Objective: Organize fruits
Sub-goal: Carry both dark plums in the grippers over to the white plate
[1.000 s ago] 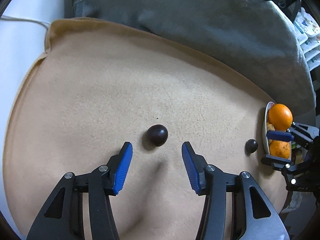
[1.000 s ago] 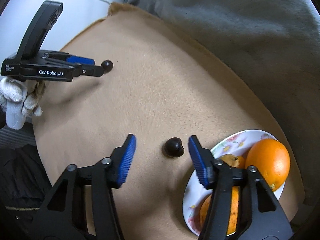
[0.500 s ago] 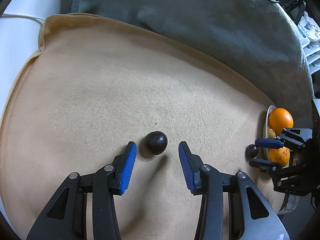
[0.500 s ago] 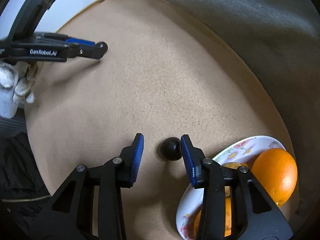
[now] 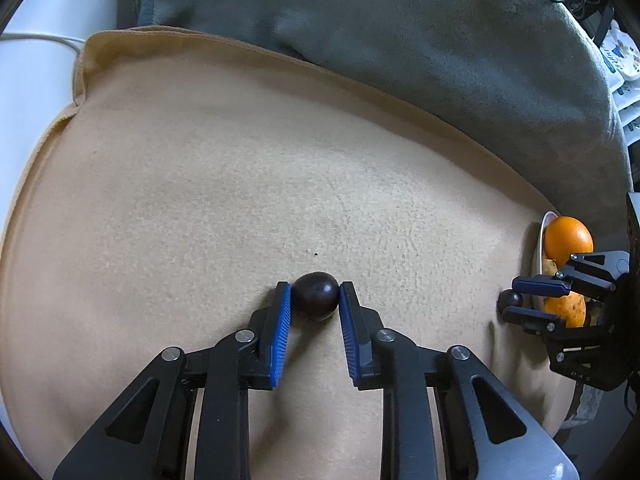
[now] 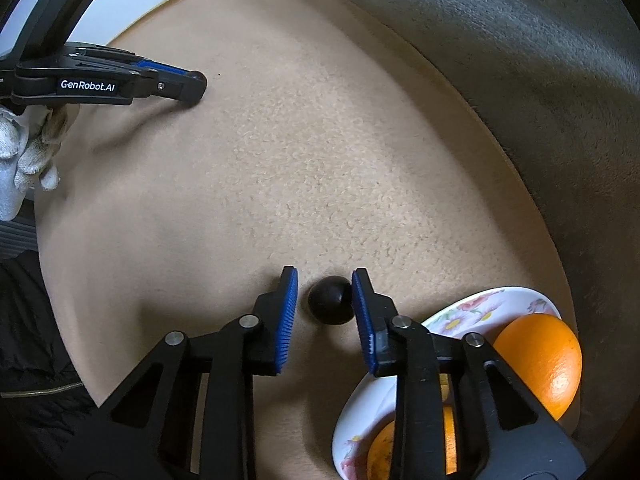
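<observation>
A small, round, glossy dark fruit (image 5: 315,296) is pinched between the blue pads of the left tongs (image 5: 316,298), which are closed on it where it rests on a tan fleece blanket (image 5: 240,184); a second dark fruit (image 6: 331,300) lies just beside a floral plate (image 6: 476,308); the right tongs (image 6: 325,300) are closing around it, one pad touching, the other still a little apart; bright oranges (image 6: 540,360) are seen on the plate; a grey cushion (image 5: 400,32) lies behind the blanket.
</observation>
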Motion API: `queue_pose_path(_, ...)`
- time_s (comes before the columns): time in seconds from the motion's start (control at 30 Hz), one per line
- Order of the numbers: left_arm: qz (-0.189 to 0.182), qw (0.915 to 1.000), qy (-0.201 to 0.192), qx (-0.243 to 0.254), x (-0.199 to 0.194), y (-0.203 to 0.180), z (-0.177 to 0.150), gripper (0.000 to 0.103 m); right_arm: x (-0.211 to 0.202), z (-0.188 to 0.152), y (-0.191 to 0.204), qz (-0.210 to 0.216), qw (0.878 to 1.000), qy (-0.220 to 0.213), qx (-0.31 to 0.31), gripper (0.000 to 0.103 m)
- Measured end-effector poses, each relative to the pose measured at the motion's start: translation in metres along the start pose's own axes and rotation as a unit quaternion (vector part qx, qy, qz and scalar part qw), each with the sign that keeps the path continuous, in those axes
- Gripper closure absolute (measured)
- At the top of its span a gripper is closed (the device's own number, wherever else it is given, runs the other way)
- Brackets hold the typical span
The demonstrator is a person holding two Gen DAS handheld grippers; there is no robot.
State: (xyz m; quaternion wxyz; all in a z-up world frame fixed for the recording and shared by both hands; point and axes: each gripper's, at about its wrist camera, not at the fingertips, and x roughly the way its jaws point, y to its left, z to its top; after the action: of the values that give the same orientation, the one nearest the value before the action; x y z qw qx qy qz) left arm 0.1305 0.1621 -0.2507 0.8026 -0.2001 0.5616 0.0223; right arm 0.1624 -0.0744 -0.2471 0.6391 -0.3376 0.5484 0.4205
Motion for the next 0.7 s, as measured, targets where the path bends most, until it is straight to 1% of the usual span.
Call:
queue_pose_path(0.07,0.002,1.0,-0.001,0.002,-0.001,0.002,-0.001,0.081,0.0,0.004,0.0,0.001,1.0,-0.003,0.003,0.083)
queue_pose_path(0.13,0.004,1.0,-0.001,0.005,-0.001,0.001,-0.001,0.081,-0.001,0.004,-0.003,0.006,1.0,-0.005,0.011,0.084)
queue_pose_path(0.37,0.006,0.9999,-0.003,0.008,-0.003,0.002,-0.003,0.081,-0.005,0.003,-0.012,0.024,0.999,-0.005,0.03,0.084)
queue_pose_path(0.53,0.004,1.0,-0.004,0.007,-0.002,0.001,-0.005,0.081,-0.01,-0.001,-0.019,0.026,0.999,0.003,0.023,0.083)
queue_pose_path(0.6,0.004,1.0,-0.004,0.006,0.0,0.001,-0.004,0.081,-0.003,-0.004,-0.019,0.028,0.999,0.006,0.024,0.083)
queue_pose_path(0.7,0.005,0.9999,-0.003,0.008,-0.001,0.001,-0.004,0.081,-0.003,-0.002,-0.02,0.028,0.999,0.009,0.022,0.083)
